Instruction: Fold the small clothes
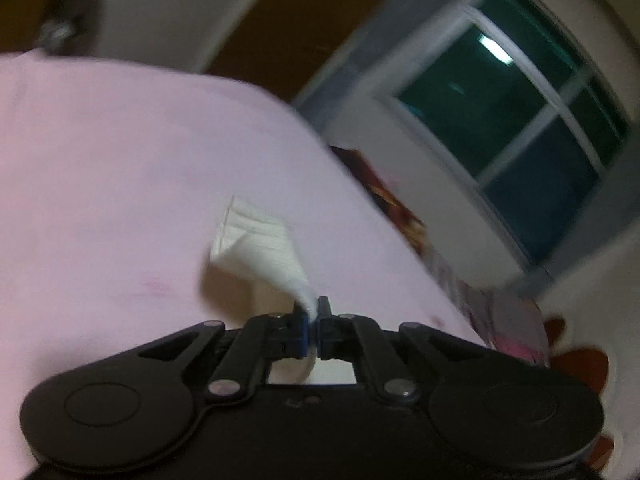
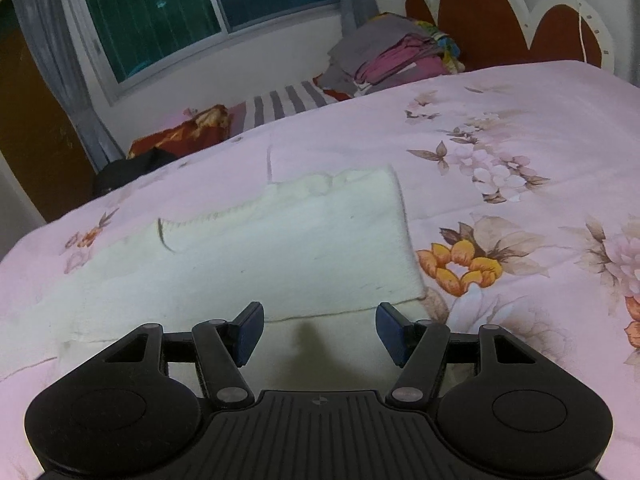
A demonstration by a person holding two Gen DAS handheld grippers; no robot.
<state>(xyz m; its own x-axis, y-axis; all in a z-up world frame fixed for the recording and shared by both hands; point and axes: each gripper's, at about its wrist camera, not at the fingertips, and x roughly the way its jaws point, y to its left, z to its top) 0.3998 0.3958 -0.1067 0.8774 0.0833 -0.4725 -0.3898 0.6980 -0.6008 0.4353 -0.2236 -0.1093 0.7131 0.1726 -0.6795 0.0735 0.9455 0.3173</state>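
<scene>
A small white knitted garment [image 2: 256,256] lies flat on the pink flowered bedspread [image 2: 500,128] in the right wrist view. My right gripper [image 2: 319,330] hovers open over its near edge, nothing between its blue pads. In the left wrist view, my left gripper [image 1: 313,322] is shut on a pinched corner of the white garment [image 1: 260,244], which lifts up off the pink bedspread [image 1: 100,160] as a raised flap. That view is motion-blurred.
A pile of folded clothes [image 2: 396,60] sits at the bed's far corner by the red and white headboard [image 2: 500,16]. A striped cloth [image 2: 288,100] and red fabric [image 2: 188,128] lie past the far edge, under a window [image 2: 180,12].
</scene>
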